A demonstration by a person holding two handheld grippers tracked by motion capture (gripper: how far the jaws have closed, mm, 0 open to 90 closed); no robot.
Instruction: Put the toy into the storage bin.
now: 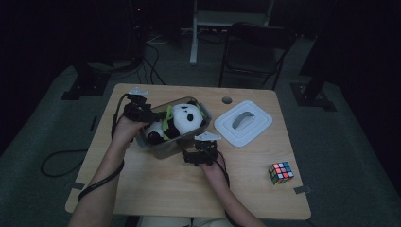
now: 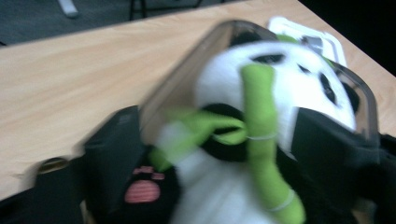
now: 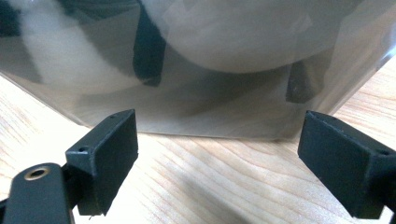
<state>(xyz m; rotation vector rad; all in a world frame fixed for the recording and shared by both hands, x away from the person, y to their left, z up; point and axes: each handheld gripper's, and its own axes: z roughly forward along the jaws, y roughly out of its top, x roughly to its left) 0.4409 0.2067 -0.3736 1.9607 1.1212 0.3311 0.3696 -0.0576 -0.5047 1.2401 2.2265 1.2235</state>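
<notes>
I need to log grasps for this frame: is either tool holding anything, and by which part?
Nothing is held: the left tool stands open around the panda, the right tool open before the bin.

The place looked like a lab or recording studio rather than a home. A small wooden desk (image 1: 189, 189) with a cable hole (image 1: 227, 100) near its far edge stood alone on grey carpet (image 1: 42, 137), ringed by black curtains that left the room dark. Beyond the far edge stood a black folding chair (image 1: 253, 47) and the white legs of a stand (image 1: 195, 33). Black stand bases (image 1: 85, 87) sat off the far left and far right corners, and cables (image 1: 56, 163) trailed over the floor on the left.
</notes>
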